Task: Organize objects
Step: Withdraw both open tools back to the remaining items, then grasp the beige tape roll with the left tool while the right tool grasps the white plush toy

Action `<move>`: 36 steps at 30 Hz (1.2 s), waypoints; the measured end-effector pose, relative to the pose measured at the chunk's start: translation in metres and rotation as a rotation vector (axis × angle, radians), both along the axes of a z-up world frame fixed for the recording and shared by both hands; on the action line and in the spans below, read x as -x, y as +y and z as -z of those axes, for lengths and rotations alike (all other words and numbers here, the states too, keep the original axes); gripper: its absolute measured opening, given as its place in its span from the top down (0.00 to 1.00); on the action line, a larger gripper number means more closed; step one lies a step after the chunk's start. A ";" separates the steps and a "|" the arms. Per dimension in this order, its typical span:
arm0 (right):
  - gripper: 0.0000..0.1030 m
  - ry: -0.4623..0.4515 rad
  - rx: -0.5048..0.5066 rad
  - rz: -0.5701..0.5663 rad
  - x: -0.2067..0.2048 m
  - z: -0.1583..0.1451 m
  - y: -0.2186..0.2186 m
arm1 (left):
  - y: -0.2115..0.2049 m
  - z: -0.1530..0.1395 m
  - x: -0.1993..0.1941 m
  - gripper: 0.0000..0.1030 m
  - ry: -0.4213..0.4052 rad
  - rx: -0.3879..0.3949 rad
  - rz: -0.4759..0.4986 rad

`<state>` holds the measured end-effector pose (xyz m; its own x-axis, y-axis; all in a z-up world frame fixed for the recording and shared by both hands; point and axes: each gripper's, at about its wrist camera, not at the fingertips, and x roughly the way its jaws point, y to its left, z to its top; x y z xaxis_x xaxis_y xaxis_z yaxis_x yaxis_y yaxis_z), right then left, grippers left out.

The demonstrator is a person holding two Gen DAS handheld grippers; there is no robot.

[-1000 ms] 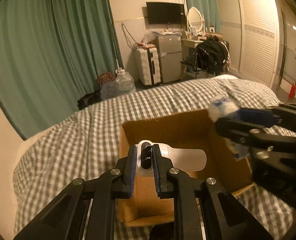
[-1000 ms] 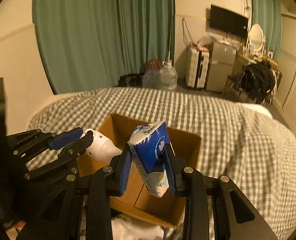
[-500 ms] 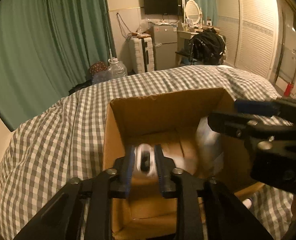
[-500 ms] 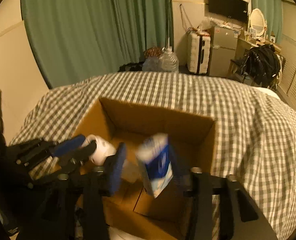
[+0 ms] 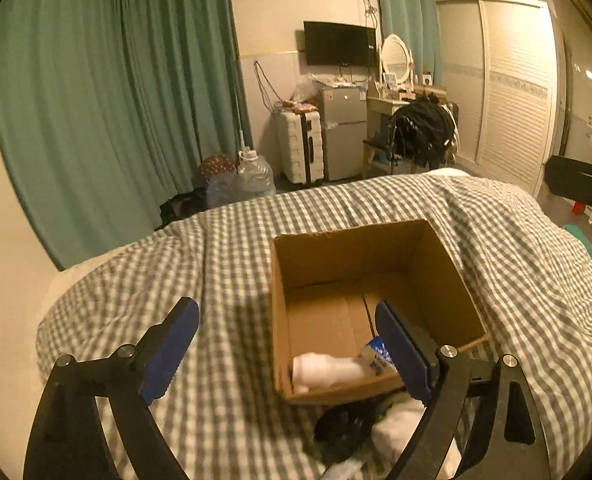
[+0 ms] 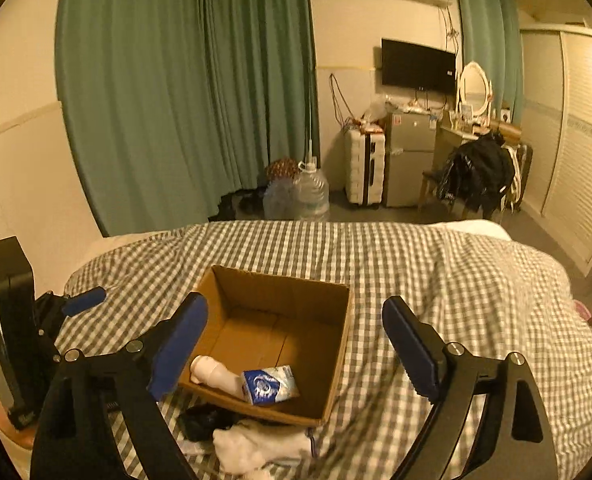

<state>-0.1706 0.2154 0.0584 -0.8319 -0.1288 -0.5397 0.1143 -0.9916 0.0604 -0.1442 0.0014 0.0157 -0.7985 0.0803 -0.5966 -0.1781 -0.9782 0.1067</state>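
The open brown cardboard box (image 6: pixel 272 340) rests on the bed's grey-and-white checked cover (image 6: pixel 436 276) and serves as the reference. Inside the box, against its near wall, a white plastic bottle (image 6: pixel 216 374) lies on its side, touching a blue-and-white soft tissue pack (image 6: pixel 270 385) on the side away from the bottle's cap. In the left wrist view only the bottle's body (image 5: pixel 328 368) and a corner of the pack (image 5: pixel 378 356) show; the rest is hidden behind the box wall and a blue pad. The left hand-held gripper (image 5: pixel 286 334) has just been opening; its jaws stand wide apart with nothing between the pads. The right hand-held gripper (image 6: pixel 296 330) has likewise just been opening and stands wide apart, empty, above the box. Just outside the box's near wall lie crumpled white cloth (image 6: pixel 256 446) and a dark item (image 6: pixel 206 420); both are partly cut off and cannot be identified further.
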 end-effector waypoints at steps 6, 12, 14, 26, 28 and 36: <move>0.12 0.006 -0.017 -0.012 -0.043 -0.013 -0.011 | -0.019 -0.007 -0.040 0.07 0.018 -0.016 -0.046; 0.12 -0.056 -0.032 -0.049 -0.077 0.022 -0.030 | -0.021 0.016 -0.069 0.07 -0.003 -0.011 -0.097; 0.12 -0.088 -0.049 -0.054 -0.085 0.041 -0.034 | -0.021 0.029 -0.077 0.07 -0.020 -0.006 -0.108; 0.12 -0.294 -0.056 -0.055 -0.086 0.145 -0.020 | 0.010 0.119 -0.105 0.07 -0.194 -0.031 -0.066; 0.12 -0.318 -0.053 -0.050 -0.083 0.155 -0.019 | 0.019 0.128 -0.111 0.07 -0.221 -0.031 -0.038; 0.12 -0.360 -0.049 -0.042 -0.077 0.174 -0.017 | 0.044 0.166 -0.116 0.07 -0.341 -0.019 0.069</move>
